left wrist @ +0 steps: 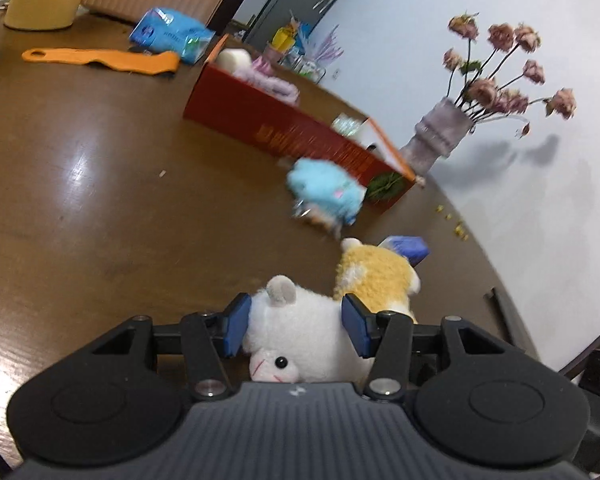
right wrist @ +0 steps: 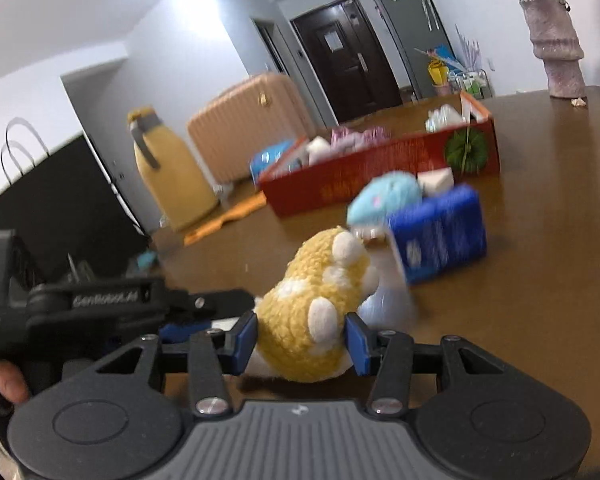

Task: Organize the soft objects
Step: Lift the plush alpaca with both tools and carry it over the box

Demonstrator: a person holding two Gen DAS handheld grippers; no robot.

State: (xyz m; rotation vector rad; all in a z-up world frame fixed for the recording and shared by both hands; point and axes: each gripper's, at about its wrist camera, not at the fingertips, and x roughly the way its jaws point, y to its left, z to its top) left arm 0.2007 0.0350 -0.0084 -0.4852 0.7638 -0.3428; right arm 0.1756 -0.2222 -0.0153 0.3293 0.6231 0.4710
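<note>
The left gripper [left wrist: 296, 326] pinches the white plush [left wrist: 300, 320] and the right gripper [right wrist: 302, 338] the yellow plush [right wrist: 312, 312], both light, squashy, best held mid-body.

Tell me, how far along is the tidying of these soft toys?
Partly done: the red box already holds some soft things. In hand: the left gripper holds the white plush, the right gripper the yellow plush. The blue plush remains on the table.
</note>
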